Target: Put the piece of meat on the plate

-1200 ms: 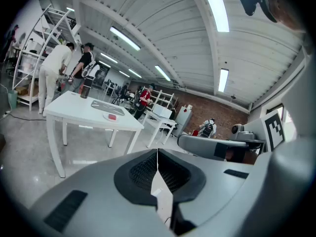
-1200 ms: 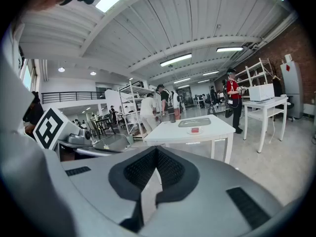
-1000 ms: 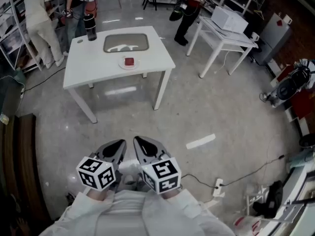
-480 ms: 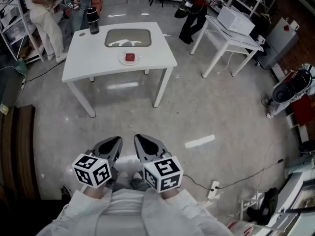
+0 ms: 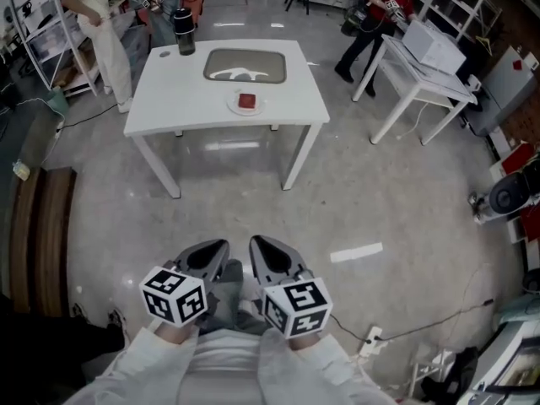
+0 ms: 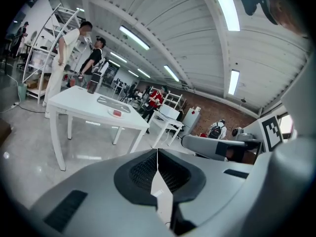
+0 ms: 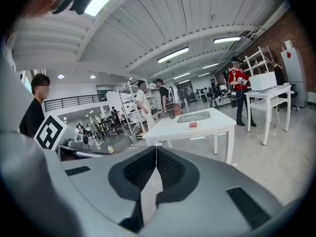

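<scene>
Both grippers hang low in the bottom centre of the head view, side by side over the grey floor (image 5: pixel 396 192) and well apart from the white desk (image 5: pixel 211 99) at upper centre. The left gripper (image 5: pixel 219 248) has its jaws pressed together with nothing between them, as its own view shows, the dark pads (image 6: pixel 143 172) meeting along one thin line. The right gripper (image 5: pixel 257 244) is likewise fully closed and empty, its pads (image 7: pixel 170 169) meeting in the right gripper view.

The piece of meat (image 5: pixel 246 101), a small red block, lies on the plate (image 5: pixel 235 108), a small white dish near the desk's lower edge in the head view, below a grey inset panel (image 5: pixel 245 66). A dark flask (image 5: pixel 183 36) stands at the desk's upper left corner. The same red block on its dish shows far off in the left gripper view (image 6: pixel 116 113) and the right gripper view (image 7: pixel 193 125).

Judged from how things lie, the placing looks done: the meat rests on the plate, neither gripper carries anything, and both are far from the desk. Nothing more of the task seems left. Several people stand beyond the desk along the top of the frame.
</scene>
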`<state>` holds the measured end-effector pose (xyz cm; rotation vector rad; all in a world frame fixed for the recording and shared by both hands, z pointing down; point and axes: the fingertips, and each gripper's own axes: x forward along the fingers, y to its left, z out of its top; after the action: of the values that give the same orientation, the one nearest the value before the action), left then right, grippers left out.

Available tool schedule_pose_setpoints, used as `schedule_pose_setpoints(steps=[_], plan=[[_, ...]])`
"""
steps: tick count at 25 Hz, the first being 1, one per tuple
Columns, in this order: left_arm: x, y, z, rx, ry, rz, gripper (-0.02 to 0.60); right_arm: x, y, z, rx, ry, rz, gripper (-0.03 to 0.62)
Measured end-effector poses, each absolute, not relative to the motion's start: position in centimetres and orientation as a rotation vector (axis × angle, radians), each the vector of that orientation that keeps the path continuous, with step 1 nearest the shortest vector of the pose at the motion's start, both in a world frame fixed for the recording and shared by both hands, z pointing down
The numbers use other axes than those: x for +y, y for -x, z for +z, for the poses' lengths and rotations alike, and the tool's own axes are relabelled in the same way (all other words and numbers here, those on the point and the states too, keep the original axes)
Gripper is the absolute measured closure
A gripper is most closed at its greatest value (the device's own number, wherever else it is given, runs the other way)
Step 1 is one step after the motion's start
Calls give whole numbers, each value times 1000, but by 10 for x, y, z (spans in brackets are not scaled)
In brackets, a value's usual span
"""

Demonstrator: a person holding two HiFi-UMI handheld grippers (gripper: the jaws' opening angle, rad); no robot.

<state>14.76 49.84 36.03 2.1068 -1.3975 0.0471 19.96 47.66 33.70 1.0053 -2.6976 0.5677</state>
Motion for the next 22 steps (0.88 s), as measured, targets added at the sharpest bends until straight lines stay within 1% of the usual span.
schedule_pose_setpoints(steps=[7,22], plan=[[432,-120,361,-1390,-2135,57,569,408,-171,334,-2711,-1045,542,579],[266,-26,334,-1302,-2221,83,569,245,-86,313,-2677,-1191,517,579]])
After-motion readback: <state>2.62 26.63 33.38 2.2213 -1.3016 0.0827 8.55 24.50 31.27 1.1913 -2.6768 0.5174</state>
